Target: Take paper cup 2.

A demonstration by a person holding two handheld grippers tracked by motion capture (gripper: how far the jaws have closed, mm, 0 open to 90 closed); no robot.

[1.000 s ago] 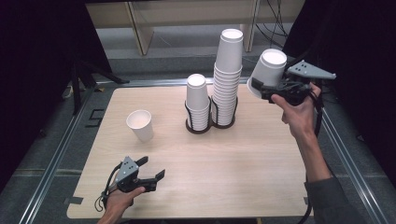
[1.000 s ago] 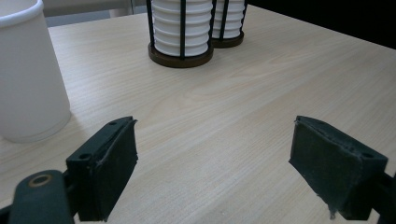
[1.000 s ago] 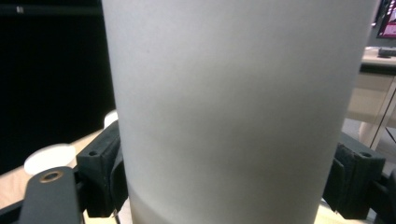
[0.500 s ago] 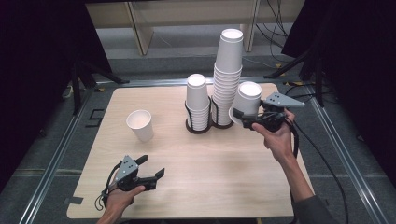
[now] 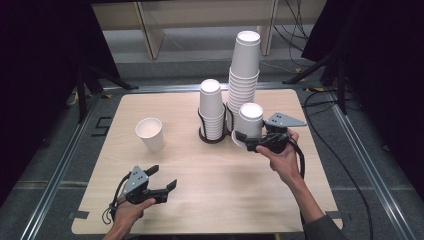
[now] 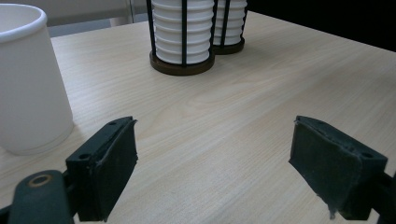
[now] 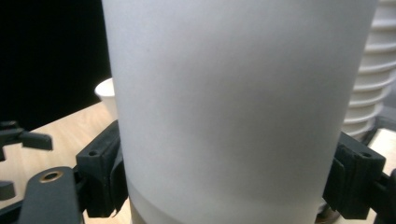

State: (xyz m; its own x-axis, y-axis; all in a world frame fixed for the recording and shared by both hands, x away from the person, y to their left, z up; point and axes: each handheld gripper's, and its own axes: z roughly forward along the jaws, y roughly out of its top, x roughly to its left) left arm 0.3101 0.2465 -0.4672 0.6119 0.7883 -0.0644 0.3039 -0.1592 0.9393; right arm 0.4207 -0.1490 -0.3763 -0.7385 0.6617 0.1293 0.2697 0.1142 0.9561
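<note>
We have brought the paper cup, clamped in our right hand-held gripper, down toward the surface for setting down, while the left hand-held gripper waits open.

White paper cups stand stacked in dark wire holders at frame centre on a pale wood-grain tabletop; black gripper pads.

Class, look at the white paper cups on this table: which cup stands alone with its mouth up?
The single cup at the table's left stands apart, mouth up. The others are upside down: two stacks in black holders, and one cup clamped in the right tongs.
</note>
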